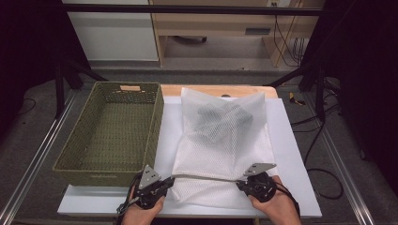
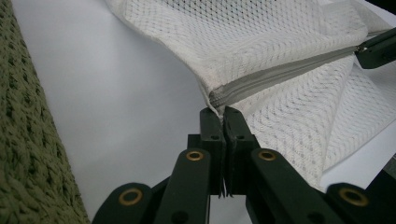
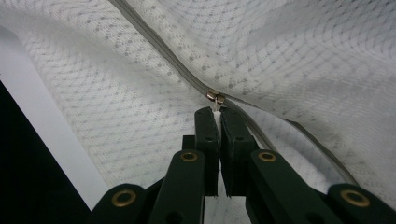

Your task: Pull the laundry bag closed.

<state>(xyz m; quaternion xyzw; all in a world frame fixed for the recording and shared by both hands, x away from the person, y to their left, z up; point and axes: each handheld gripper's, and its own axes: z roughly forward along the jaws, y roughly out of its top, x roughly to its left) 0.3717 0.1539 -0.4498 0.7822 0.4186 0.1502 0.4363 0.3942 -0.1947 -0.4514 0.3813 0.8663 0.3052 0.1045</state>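
Note:
A white mesh bag lies flat on the white table top, with a dark folded garment showing through its far half. Its grey zipper runs taut along the near edge between my two grippers. My left gripper is shut on the zipper's left end at the bag's corner, its jaws pressed together on the fabric. My right gripper is shut on the metal zipper pull, which sits just past its jaw tips.
An empty green woven basket stands to the left of the bag, its wall close beside my left gripper. The table's near edge lies just under both hands. Dark frame posts and cables stand off to the right.

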